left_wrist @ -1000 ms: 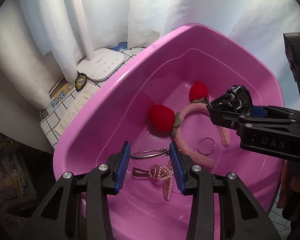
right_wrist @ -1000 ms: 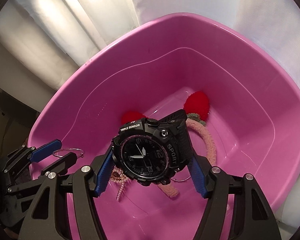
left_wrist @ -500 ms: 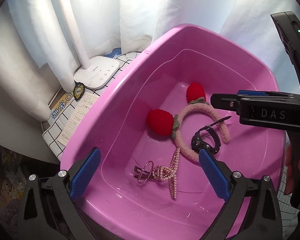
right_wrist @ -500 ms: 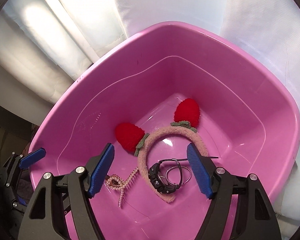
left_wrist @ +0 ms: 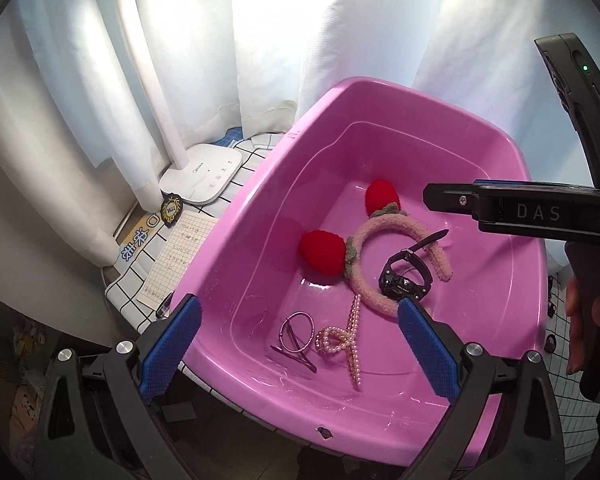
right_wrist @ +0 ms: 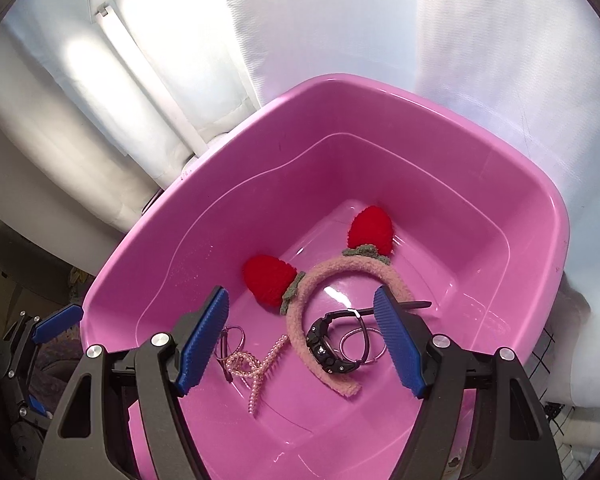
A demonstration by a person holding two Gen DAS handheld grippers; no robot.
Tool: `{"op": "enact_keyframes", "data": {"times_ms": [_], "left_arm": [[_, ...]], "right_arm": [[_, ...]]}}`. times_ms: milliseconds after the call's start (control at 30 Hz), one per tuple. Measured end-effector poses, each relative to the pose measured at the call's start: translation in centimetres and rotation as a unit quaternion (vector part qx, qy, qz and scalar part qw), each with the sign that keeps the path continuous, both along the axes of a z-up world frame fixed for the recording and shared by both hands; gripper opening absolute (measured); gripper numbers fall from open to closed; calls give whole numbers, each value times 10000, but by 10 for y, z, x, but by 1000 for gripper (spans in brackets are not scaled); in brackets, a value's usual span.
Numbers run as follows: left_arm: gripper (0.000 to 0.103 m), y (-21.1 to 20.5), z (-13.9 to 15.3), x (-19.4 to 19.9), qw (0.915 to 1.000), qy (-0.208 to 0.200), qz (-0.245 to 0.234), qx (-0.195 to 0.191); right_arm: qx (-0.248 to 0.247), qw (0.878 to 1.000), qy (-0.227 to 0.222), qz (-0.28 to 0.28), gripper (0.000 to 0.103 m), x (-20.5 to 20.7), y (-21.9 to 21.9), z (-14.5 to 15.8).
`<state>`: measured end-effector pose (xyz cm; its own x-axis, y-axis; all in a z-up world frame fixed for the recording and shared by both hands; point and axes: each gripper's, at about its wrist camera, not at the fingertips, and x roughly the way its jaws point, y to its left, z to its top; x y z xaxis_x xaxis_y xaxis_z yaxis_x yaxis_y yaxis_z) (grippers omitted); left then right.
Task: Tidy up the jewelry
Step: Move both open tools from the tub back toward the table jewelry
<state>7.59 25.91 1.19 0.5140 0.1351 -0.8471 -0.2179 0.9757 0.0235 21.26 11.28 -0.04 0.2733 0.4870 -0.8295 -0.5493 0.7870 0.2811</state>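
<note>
A pink plastic tub [left_wrist: 512, 152] [right_wrist: 556, 208] holds the jewelry. In it lie a pink headband with two red strawberry ears [left_wrist: 400, 224] [right_wrist: 320, 280], a black sport watch [left_wrist: 404, 280] [right_wrist: 328, 344], a pearl hair clip [left_wrist: 344, 332] [right_wrist: 256, 364], a metal ring clip [left_wrist: 296, 332] [right_wrist: 232, 340] and a thin hoop [right_wrist: 356, 340]. My left gripper [left_wrist: 300, 352] is open and empty above the tub's near rim. My right gripper [right_wrist: 300, 340] is open and empty above the watch; it shows in the left wrist view [left_wrist: 500, 204].
A white lamp base [left_wrist: 202, 172] and its upright stem stand left of the tub on a checked cloth [left_wrist: 140, 272], next to a paper sheet [left_wrist: 176, 256] and a badge [left_wrist: 171, 209]. White curtains [left_wrist: 300, 40] hang behind.
My right gripper let go of the watch, which now lies in the tub. My left gripper opened, releasing the ring clip. Both grippers have pulled back and up.
</note>
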Motion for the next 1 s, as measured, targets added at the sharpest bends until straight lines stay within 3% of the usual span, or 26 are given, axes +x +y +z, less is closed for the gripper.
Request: {"op": "enact_keyframes", "data": {"times_ms": [367,600,800,1000], "left_arm": [[97,8,25,-31,9990,-356,-220,-123],[97,-16,40,-40,9952,-668,-663,-279],[97,-58,51,-53,9844,-1029,-1349,-468],[97,-109,53,-68,9681,-1289,-1969,-856]], "right_arm": [[414,9959,-514,-621,72,-56,-38,27],[548,9873,-810,-1253,72,-105,-88,34],[455,9693,-1049,-2177,73,-161,-162,25],[169,9418,-1038,-3194,73,-215,-252,9]]}}
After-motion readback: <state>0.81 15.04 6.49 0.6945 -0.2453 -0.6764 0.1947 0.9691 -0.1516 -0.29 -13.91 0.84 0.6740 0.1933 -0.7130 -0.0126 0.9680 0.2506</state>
